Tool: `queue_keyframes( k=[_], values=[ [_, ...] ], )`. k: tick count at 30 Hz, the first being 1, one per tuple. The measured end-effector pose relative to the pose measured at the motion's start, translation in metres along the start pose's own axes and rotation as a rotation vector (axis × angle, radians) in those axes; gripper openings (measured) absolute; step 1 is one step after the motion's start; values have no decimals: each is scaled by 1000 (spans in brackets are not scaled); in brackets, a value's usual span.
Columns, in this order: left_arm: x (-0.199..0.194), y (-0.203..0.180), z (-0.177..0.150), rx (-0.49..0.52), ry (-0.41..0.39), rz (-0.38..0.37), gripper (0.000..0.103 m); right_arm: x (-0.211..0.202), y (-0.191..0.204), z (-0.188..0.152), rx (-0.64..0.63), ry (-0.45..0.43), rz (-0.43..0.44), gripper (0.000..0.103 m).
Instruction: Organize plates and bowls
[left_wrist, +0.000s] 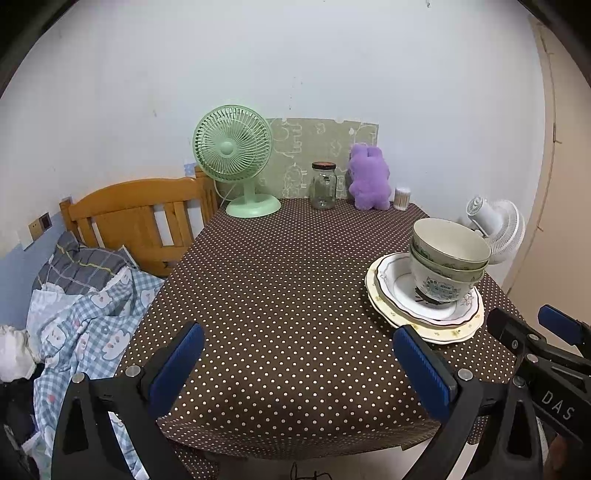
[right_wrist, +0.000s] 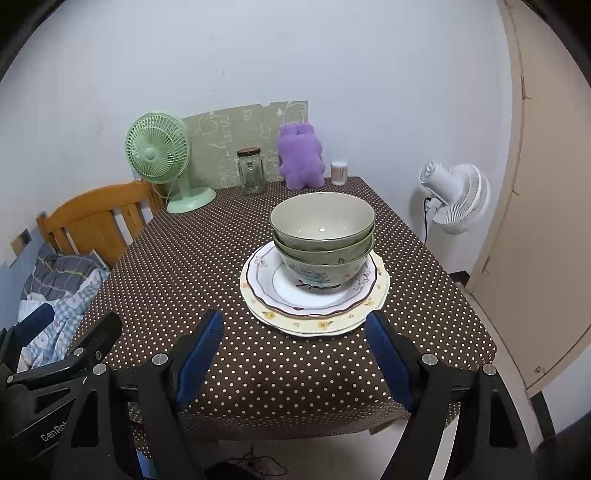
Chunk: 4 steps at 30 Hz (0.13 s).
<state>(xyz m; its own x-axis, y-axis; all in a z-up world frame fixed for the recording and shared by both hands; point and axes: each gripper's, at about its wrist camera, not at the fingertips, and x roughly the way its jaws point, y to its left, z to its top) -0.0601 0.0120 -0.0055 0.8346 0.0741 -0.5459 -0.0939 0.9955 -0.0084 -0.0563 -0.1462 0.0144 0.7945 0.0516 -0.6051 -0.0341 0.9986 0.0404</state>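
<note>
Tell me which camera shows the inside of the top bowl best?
The right wrist view: the top bowl sits central, its whole inside visible down to the bottom. In the left wrist view the bowl stands off to the right, showing only part of its inner wall.

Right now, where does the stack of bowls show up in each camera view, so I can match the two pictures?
Left wrist view: the stack of bowls sits at the right, on the plates, just beyond the left gripper's right finger.
Right wrist view: the stack is near the centre, straight ahead of the open right gripper.
Shared landmark: the purple plush toy at the table's far edge.
</note>
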Motion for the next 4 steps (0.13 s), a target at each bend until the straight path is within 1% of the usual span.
queue_keyframes(
  k=[4],
  values=[
    [2, 1, 1, -4, -2, -4, 103, 1, 1, 1, -3, 1, -2, 81]
  ],
)
